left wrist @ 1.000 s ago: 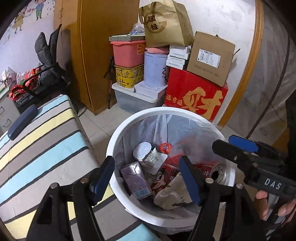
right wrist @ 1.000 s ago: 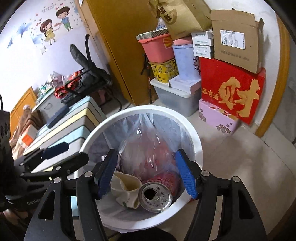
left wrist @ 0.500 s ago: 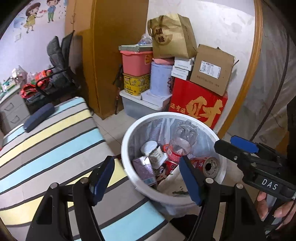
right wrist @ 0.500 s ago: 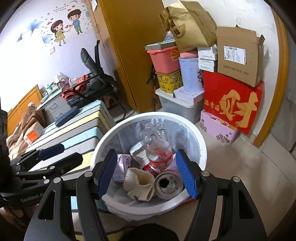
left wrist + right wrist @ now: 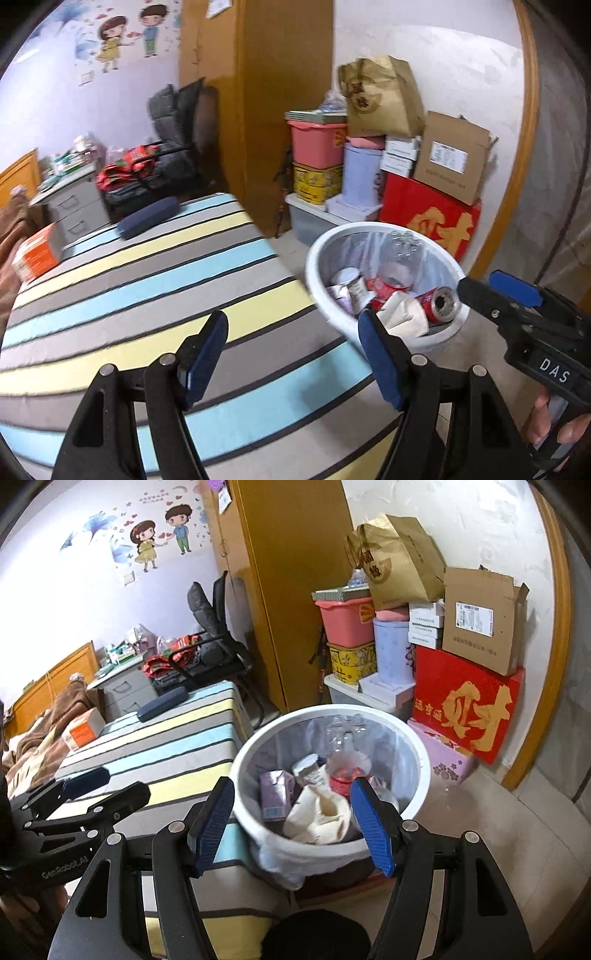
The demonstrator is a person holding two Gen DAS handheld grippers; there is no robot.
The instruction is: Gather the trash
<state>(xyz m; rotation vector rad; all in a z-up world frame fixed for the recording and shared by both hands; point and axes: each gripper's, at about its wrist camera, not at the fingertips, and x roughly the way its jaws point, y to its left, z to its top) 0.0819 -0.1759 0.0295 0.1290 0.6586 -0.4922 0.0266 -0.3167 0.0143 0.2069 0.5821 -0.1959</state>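
1. Two claws, the left claw and the right claw, are gaping wide with nothing between their blue pads.
2. Trash is lying inside the round white plastic bin lined with a clear bag: a crumpled cream paper bag, a purple drink carton, a red soda can.
3. Bin is standing on the floor just beside the striped worktop.
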